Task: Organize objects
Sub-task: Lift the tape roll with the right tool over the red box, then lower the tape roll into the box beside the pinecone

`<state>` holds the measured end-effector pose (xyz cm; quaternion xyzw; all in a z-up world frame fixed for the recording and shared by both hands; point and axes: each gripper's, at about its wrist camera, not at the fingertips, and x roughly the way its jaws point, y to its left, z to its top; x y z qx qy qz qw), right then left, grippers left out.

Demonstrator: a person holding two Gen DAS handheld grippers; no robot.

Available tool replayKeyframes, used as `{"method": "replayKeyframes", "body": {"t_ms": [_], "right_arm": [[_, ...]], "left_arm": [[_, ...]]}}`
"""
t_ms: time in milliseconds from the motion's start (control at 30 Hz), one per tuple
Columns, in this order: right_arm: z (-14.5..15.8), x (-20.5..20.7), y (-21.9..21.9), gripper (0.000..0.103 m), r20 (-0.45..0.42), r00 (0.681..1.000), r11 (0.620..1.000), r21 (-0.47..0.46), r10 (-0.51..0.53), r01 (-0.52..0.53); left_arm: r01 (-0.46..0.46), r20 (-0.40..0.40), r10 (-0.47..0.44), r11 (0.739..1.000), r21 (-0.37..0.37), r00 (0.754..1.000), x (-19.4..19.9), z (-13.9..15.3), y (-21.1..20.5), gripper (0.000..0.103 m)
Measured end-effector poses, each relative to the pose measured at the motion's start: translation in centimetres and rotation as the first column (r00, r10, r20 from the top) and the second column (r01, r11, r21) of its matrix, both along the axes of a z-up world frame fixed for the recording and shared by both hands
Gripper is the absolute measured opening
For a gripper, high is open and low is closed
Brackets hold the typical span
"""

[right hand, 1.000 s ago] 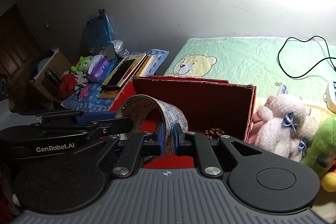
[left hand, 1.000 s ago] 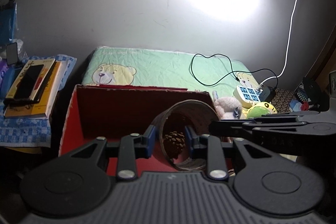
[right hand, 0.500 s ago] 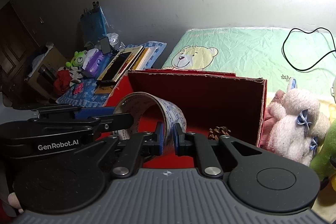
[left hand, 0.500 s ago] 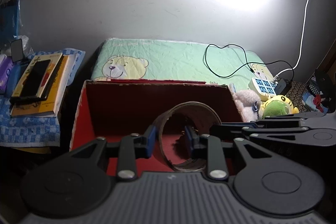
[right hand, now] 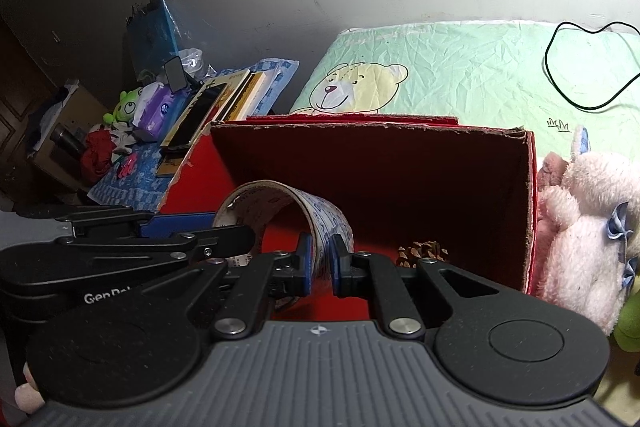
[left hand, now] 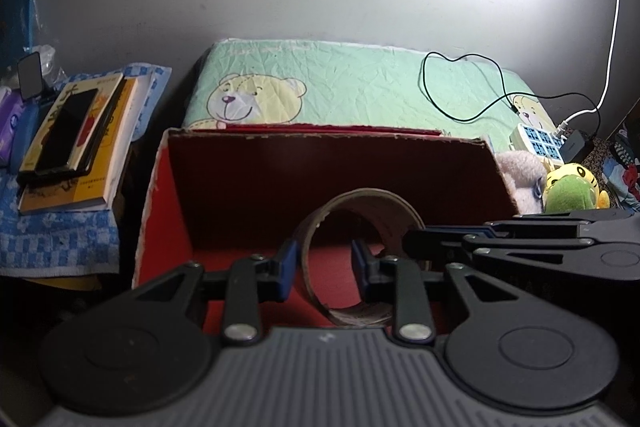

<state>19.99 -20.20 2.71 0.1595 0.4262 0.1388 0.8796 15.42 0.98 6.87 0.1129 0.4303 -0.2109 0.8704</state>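
A large roll of printed tape (left hand: 362, 259) (right hand: 288, 211) hangs inside an open red cardboard box (left hand: 320, 163) (right hand: 376, 163). My left gripper (left hand: 322, 265) is half-closed with its fingers straddling the roll's left wall, one outside and one inside. My right gripper (right hand: 319, 263) is shut on the roll's right wall. The right gripper's fingers also show in the left wrist view (left hand: 500, 239). A pine cone (right hand: 422, 253) lies on the box floor at the right.
A green teddy-bear mat (left hand: 360, 87) lies behind the box. Books with a phone (left hand: 72, 131) sit on a blue checked cloth at the left. Plush toys (right hand: 588, 223) (left hand: 568, 187), a power strip (left hand: 536, 143) and cables lie at the right.
Both grippers and the roll have moved down and forward into the box. The pine cone, seen through the roll a second ago in the left view, is now hidden there.
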Motion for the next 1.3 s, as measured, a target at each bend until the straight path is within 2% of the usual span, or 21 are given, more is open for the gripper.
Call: {"method": "replayKeyframes", "body": {"t_ms": [300, 533, 767, 933, 1067, 1300], "right_arm": [[-1.7, 2.3, -0.1, 0.01, -0.055, 0.998, 1.0, -0.029, -0.007, 0.005], [-2.4, 3.3, -0.2, 0.01, -0.084, 0.996, 0.998, -0.055, 0.001, -0.006], [-3.3, 4.2, -0.9, 0.01, -0.115, 0.993, 0.997, -0.071, -0.004, -0.005], [-3.5, 4.3, -1.7, 0.01, -0.148, 0.988, 0.998, -0.058, -0.038, 0.029], [-3.8, 4.3, -2.4, 0.01, -0.174, 0.982, 0.997, -0.056, -0.068, 0.059], [-3.2, 3.5, -2.5, 0.009, -0.143, 0.986, 0.992, -0.099, -0.087, 0.073]], "left_arm": [[-0.036, -0.091, 0.035, 0.999, -0.011, 0.995, 3.5, -2.3, 0.1, 0.029], [-0.058, -0.132, 0.058, 0.998, 0.002, 0.989, 5.3, -3.4, -0.4, 0.029], [-0.074, -0.156, 0.077, 0.997, 0.029, 0.985, 6.5, -4.2, -1.6, 0.029], [-0.071, -0.141, 0.081, 0.995, 0.07, 0.987, 6.7, -4.4, -3.2, 0.028], [-0.069, -0.155, 0.079, 0.995, 0.068, 0.985, 7.1, -4.6, -4.0, 0.028], [-0.058, -0.171, 0.07, 0.996, 0.071, 0.983, 7.1, -5.3, -5.0, 0.027]]}}
